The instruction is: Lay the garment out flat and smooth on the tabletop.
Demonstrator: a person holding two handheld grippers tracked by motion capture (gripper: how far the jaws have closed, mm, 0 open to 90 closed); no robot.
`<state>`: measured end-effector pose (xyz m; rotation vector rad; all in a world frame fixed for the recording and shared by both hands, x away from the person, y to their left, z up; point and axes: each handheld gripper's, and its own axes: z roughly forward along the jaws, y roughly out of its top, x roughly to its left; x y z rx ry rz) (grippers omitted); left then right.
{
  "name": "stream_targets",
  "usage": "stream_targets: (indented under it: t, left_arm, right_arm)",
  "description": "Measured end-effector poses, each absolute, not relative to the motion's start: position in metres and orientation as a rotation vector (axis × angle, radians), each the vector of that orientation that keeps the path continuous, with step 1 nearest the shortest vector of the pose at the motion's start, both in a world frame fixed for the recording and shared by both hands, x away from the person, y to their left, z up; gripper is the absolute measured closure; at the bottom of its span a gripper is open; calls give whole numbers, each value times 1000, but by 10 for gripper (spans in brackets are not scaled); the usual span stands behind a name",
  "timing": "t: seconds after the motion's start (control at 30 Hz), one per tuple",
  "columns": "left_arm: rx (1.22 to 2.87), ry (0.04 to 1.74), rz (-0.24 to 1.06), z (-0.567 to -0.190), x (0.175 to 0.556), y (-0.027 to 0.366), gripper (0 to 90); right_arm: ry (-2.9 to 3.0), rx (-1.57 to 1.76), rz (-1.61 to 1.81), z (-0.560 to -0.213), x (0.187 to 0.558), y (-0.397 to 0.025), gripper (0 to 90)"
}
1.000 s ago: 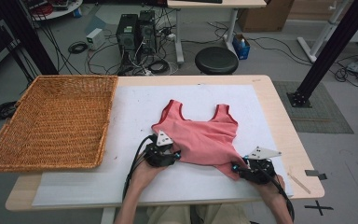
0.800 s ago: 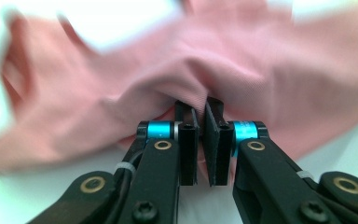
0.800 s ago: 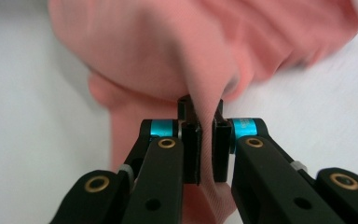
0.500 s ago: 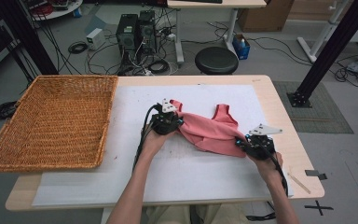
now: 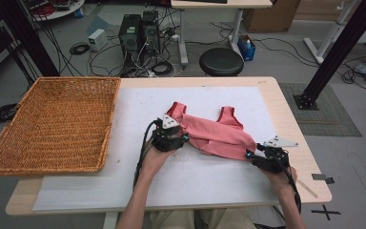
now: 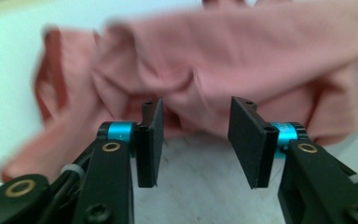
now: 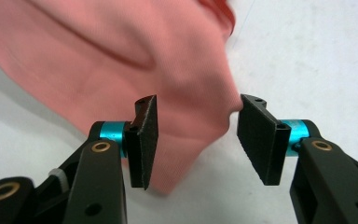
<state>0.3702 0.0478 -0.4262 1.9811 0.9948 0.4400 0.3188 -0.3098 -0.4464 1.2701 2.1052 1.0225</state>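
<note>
A salmon-pink tank top [image 5: 219,136] lies folded and bunched on the white sheet [image 5: 171,186] in the high view, its two straps pointing to the far edge. My left gripper [image 5: 176,131] sits at the garment's left end. In the left gripper view the left gripper [image 6: 196,116] is open, the crumpled cloth [image 6: 242,60] just past its tips. My right gripper [image 5: 251,153] is at the garment's near right corner. The right gripper view has the right gripper [image 7: 193,114] open over a corner of the cloth [image 7: 121,56], which lies flat between the jaws, ungripped.
A large wicker basket [image 5: 106,129] stands at the table's left end, beside the sheet. Bare wood table [image 5: 290,119] runs along the right edge. A black stool [image 5: 221,61] and computer towers [image 5: 136,28] with cables stand on the floor beyond.
The left gripper carried the garment's near left hem away from the person, folding the top over itself, then let go. The right gripper stayed at the right corner.
</note>
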Motion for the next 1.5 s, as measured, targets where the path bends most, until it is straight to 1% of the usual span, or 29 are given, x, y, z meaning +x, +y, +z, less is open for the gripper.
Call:
stream_targets:
  t: [0.03, 0.1, 0.13, 0.17, 0.2, 0.23, 0.3, 0.43, 0.6, 0.77, 0.8, 0.9, 0.97, 1.0, 1.07, 1.17, 1.27, 1.3, 1.33, 1.4, 1.43, 1.47, 1.5]
  left_arm:
    - [1989, 1007, 429, -431, 372, 45, 539]
    - [1982, 1036, 414, -439, 376, 38, 540]
    - [1982, 1036, 414, -439, 376, 38, 546]
    - [1979, 1024, 407, -443, 380, 34, 546]
    - [1985, 1013, 407, -444, 381, 33, 625]
    - [1998, 1003, 414, -445, 380, 31, 750]
    - [1998, 998, 405, -443, 378, 33, 852]
    - [1983, 942, 439, -425, 359, 52, 866]
    - [1977, 893, 417, -406, 326, 80, 867]
    - [1994, 897, 332, -407, 295, 106, 864]
    - [1998, 896, 316, -408, 290, 110, 848]
    - [1985, 915, 327, -409, 283, 118, 675]
    - [1950, 930, 341, -407, 286, 121, 603]
    - [1934, 938, 335, -406, 290, 121, 581]
    - [1910, 951, 327, -406, 298, 116, 539]
    - [1906, 971, 319, -413, 312, 101, 486]
    - [1936, 960, 303, -423, 324, 80, 477]
    - [1954, 950, 301, -425, 326, 76, 481]
    - [1992, 933, 309, -428, 328, 71, 500]
    - [2075, 922, 312, -435, 329, 64, 631]
    - [2097, 922, 306, -438, 327, 65, 679]
    - [2097, 922, 306, -438, 327, 65, 731]
    - [2088, 914, 280, -441, 321, 70, 775]
  right_arm:
    - [2128, 1274, 1014, -450, 321, -308, 490]
    - [2163, 1267, 979, -451, 325, -304, 525]
    - [2163, 1267, 979, -451, 325, -304, 525]
    - [2178, 1255, 974, -451, 327, -302, 564]
    - [2200, 1238, 986, -451, 330, -299, 655]
    - [2228, 1211, 1001, -451, 332, -298, 775]
    - [2237, 1184, 1014, -451, 331, -297, 850]
    - [2197, 1217, 1091, -448, 323, -304, 870]
    - [2156, 1214, 1220, -438, 296, -319, 871]
    - [2228, 1160, 1297, -431, 267, -327, 863]
    - [2237, 1154, 1301, -432, 262, -328, 840]
    - [2217, 1179, 1271, -435, 257, -330, 741]
    - [2196, 1204, 1274, -435, 261, -332, 671]
    - [2170, 1219, 1284, -433, 264, -332, 614]
    - [2109, 1248, 1328, -428, 268, -330, 548]
    - [2048, 1242, 1314, -423, 275, -325, 518]
    - [2120, 1209, 1260, -428, 290, -310, 510]
    - [2150, 1195, 1236, -431, 294, -304, 519]
    - [2184, 1175, 1225, -434, 297, -300, 562]
    - [2311, 1096, 1160, -444, 301, -288, 706]
    - [2352, 1067, 1127, -448, 299, -283, 766]
    - [2374, 1040, 1108, -452, 296, -280, 830]
    - [2368, 1008, 1094, -451, 291, -278, 877]
